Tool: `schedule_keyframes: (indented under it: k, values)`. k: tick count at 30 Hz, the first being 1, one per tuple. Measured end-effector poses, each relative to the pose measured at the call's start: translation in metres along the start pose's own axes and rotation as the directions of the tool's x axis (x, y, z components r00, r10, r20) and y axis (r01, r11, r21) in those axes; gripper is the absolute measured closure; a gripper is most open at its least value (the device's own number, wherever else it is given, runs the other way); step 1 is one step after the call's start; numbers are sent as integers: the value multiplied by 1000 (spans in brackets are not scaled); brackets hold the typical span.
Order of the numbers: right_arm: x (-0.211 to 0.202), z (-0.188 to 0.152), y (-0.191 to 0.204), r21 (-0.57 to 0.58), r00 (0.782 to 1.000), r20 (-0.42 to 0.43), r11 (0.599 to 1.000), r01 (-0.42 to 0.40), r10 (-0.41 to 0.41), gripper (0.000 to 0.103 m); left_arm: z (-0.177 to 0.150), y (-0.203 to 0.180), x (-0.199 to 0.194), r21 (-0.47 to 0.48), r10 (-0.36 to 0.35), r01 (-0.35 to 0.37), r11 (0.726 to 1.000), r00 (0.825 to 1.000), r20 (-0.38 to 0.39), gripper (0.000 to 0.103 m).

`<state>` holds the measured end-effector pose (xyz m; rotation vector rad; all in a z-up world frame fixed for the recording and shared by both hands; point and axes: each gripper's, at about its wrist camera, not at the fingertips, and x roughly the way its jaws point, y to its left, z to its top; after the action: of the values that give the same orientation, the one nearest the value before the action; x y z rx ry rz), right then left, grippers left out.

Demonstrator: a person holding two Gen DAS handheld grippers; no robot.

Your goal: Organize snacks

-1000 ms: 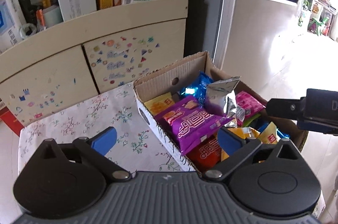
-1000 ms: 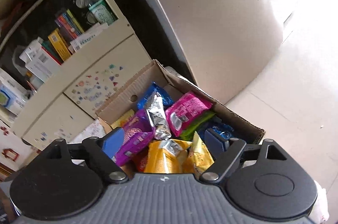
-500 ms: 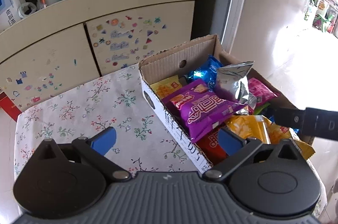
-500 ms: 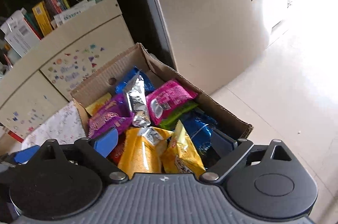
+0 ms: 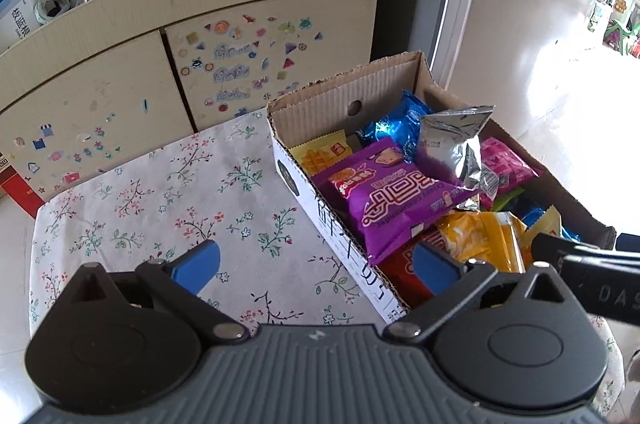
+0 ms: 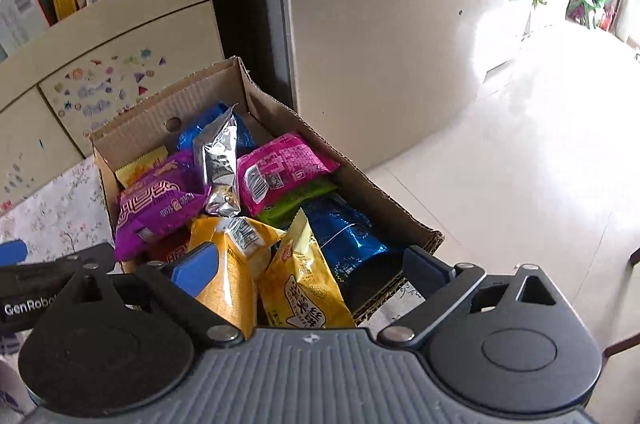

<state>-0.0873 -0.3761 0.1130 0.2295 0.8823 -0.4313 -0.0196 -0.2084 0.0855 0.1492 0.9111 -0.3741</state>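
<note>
Both grippers tilt down at the cardboard box (image 5: 320, 104) of snacks at the table's (image 5: 160, 192) right edge: right gripper (image 6: 310, 266) opening over two yellow packets (image 6: 304, 280), left gripper (image 5: 316, 262) spread wide, empty; only right view shows the floor (image 6: 520, 164).

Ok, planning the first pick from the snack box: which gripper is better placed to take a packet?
Right. The right gripper hangs over the cardboard box, jaws opening around the yellow packets; the left gripper straddles the box's edge.
</note>
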Motion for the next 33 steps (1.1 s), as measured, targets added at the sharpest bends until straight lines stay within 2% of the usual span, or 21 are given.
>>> schedule_keyframes:
  k: [11, 19, 33]
  values:
    - [-1, -1, 4, -31, 999, 15, 998, 50, -50, 0, -1, -7, -1, 38, 58, -58, 998, 998, 9, 1]
    - [-1, -3, 8, -43, 997, 27, 996, 80, -78, 0, -1, -8, 0, 42, 75, -75, 996, 997, 2, 1]
    - [-4, -3, 11, -48, 996, 39, 995, 87, -85, 0, -2, -6, -5, 46, 101, -101, 994, 995, 17, 1]
